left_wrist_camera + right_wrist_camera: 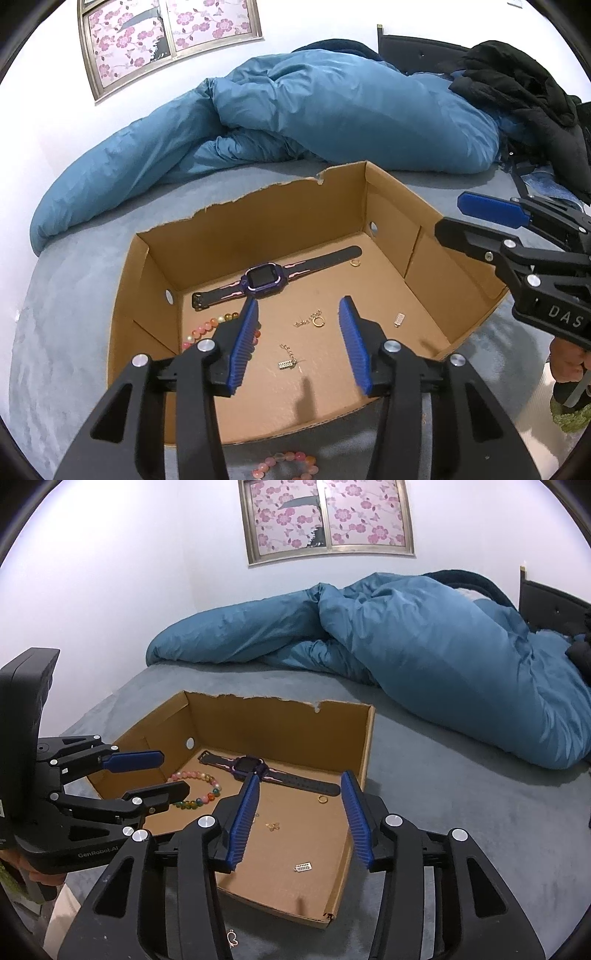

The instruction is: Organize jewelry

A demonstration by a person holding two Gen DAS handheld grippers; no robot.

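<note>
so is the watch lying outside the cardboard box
No, the watch lies flat on the floor of the cardboard box, near its back wall.

Both wrist views look down, close — sharing the box (258,221).

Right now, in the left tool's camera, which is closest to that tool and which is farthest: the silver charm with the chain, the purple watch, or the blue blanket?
From the left tool:
1. Silver charm with the chain, on the box floor between the tool's fingers.
2. Purple watch, farther back in the box, near its back wall.
3. Blue blanket, outside the box, bunched on the bed by the wall.
</note>
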